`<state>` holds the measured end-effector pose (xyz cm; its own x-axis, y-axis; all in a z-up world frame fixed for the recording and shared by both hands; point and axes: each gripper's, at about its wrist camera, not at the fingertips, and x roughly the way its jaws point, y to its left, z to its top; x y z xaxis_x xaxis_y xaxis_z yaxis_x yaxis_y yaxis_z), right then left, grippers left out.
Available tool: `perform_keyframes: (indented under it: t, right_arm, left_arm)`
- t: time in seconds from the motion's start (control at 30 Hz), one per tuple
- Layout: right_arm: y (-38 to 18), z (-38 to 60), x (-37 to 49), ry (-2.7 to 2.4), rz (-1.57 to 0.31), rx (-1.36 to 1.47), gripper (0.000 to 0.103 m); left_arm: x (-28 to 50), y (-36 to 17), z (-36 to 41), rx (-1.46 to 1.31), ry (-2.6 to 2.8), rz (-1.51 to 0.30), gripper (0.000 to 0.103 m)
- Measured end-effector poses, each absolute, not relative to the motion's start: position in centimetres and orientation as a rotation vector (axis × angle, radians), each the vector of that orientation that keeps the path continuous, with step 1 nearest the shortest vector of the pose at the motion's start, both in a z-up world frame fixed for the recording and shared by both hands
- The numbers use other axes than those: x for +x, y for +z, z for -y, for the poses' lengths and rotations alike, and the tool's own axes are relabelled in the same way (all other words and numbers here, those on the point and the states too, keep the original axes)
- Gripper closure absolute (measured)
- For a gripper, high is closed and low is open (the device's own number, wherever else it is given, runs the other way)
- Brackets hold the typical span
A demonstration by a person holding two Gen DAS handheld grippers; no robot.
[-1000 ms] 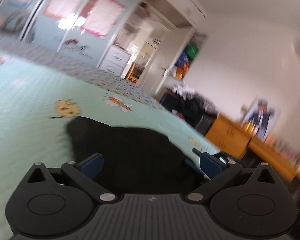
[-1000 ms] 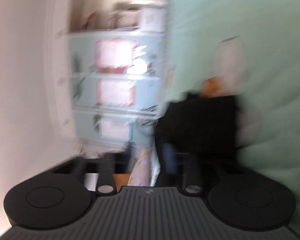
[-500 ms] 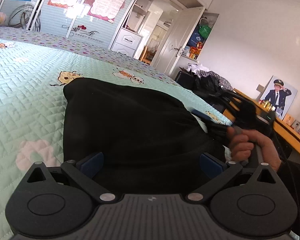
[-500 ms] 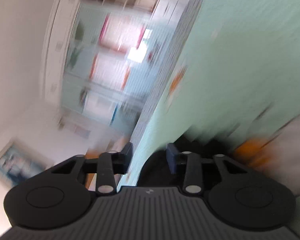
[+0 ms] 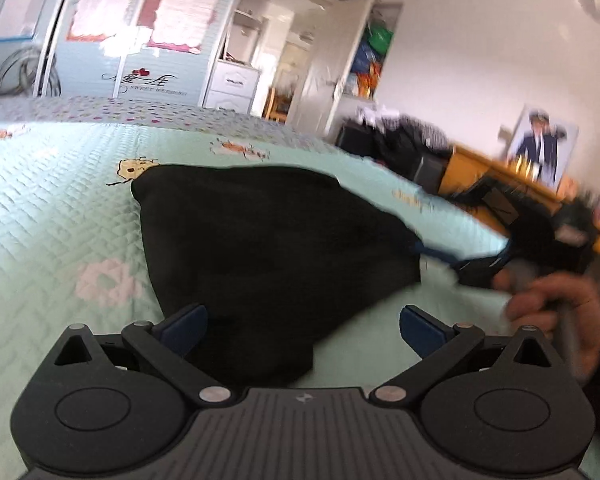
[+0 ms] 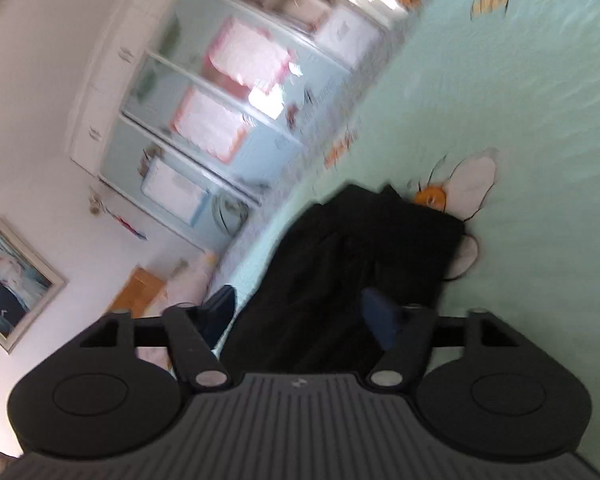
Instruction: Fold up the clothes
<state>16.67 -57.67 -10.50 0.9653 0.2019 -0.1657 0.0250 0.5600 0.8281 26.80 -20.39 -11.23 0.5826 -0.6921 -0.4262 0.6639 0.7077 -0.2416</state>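
Observation:
A black garment (image 5: 260,248) lies folded on the mint green quilted bedspread (image 5: 52,216). My left gripper (image 5: 302,328) hovers open over the garment's near edge, with nothing pinched between its blue pads. In the right wrist view the same garment (image 6: 360,260) lies ahead. My right gripper (image 6: 300,314) is rolled sideways and its jaws are opening, with the cloth below and beyond them and not pressed by the pads. A hand (image 5: 552,304) holds that gripper just off the garment's right corner in the left wrist view.
A pale blue wardrobe (image 5: 140,40) stands beyond the bed's far side, beside an open doorway (image 5: 284,68). To the right, off the bed's edge, are a dark pile of clothes (image 5: 404,140), a wooden desk (image 5: 484,176) and a framed photo (image 5: 540,144).
My right gripper's jaws have spread wide and let go of the black cloth, and it has rolled and lifted off the garment's right side. The left gripper drew back a little and stayed open.

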Motion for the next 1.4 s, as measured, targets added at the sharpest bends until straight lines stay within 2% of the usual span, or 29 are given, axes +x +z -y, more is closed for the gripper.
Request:
perform_keyframes:
  t: [0.1, 0.23, 0.27, 0.3, 0.33, 0.37, 0.4, 0.47, 0.73, 0.93, 1.17, 1.4]
  right_arm:
    - [-9.5, 54.3, 16.1, 0.205, -0.261, 0.895, 0.017]
    - [-10.2, 52.4, 20.1, 0.207, -0.421, 0.826, 0.018]
    - [-10.9, 52.6, 21.1, 0.160, -0.475, 0.833, 0.027]
    - [-11.8, 53.5, 20.7, 0.127, -0.494, 0.874, 0.040]
    - [-12.1, 54.2, 19.4, 0.121, -0.465, 0.917, 0.039]
    - [-12.3, 54.8, 18.2, 0.112, -0.436, 0.954, 0.033]
    - [-11.8, 55.0, 16.8, 0.079, -0.405, 0.941, 0.022]
    - [-10.0, 54.8, 15.0, 0.059, -0.344, 0.849, 0.018]
    - [-4.6, 54.2, 20.0, 0.000, -0.298, 0.655, 0.017]
    - [-3.7, 55.1, 18.9, -0.162, -0.456, 0.590, 0.017]
    - [-1.1, 50.6, 15.9, -0.235, -0.600, 0.391, 0.015]
    - [1.0, 46.3, 15.1, -0.287, -0.662, 0.221, 0.014]
  left_arm:
    - [25.7, -11.2, 21.9, 0.039, -0.770, -0.547, 0.001]
    - [24.5, -11.0, 23.0, 0.153, -0.739, -0.572, 0.001]
    - [24.1, -10.9, 23.0, 0.161, -0.749, -0.580, 0.001]
    - [23.7, -10.9, 22.8, 0.161, -0.757, -0.587, 0.001]
    - [23.3, -10.9, 22.6, 0.159, -0.765, -0.595, 0.001]
    - [22.9, -10.9, 22.4, 0.157, -0.773, -0.602, 0.001]
    - [22.9, -11.0, 22.3, 0.151, -0.770, -0.613, 0.001]
    - [22.8, -10.9, 22.2, 0.138, -0.755, -0.617, 0.001]
    - [23.1, -9.1, 20.7, -0.028, -0.671, -0.621, 0.001]
    - [24.0, -6.7, 20.4, -0.229, -0.489, -0.724, 0.001]
    - [22.2, -1.3, 24.1, -0.169, -0.382, -0.740, 0.001]
    - [20.1, 3.0, 27.4, 0.097, -0.186, -0.668, 0.001]
